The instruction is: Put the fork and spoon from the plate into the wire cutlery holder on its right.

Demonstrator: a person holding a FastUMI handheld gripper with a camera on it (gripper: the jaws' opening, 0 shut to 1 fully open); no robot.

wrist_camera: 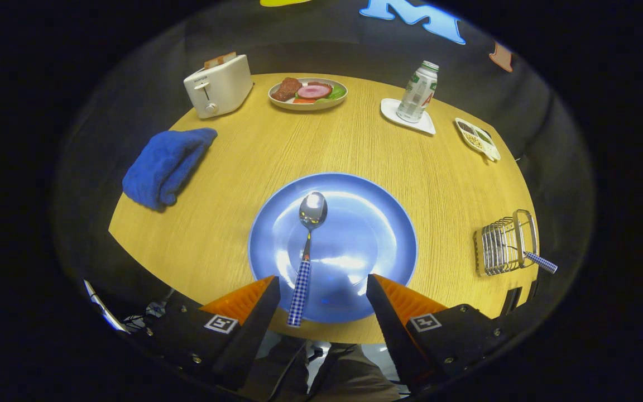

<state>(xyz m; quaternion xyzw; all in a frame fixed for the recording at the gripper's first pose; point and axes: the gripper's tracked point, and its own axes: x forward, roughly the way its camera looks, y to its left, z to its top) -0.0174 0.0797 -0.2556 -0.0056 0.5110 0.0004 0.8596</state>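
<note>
A blue plate [377, 223] lies on the round wooden table just ahead of my fingers. On it rests a spoon [306, 251] with a shiny bowl and a blue-checked handle that points back toward me, its end overhanging the plate's near rim beside my left finger. To the plate's right stands the wire cutlery holder [503, 243], and a blue-checked handle [542, 262] of the fork sticks out of it to the right. My gripper [322, 286] hovers open over the plate's near edge, nothing between its fingers.
A folded blue towel [165, 164] lies to the left. At the back stand a white toaster [218, 85], a plate of food [307, 92], a bottle [417, 92] on a white coaster and a small divided dish [478, 139]. A person's legs show below the table edge.
</note>
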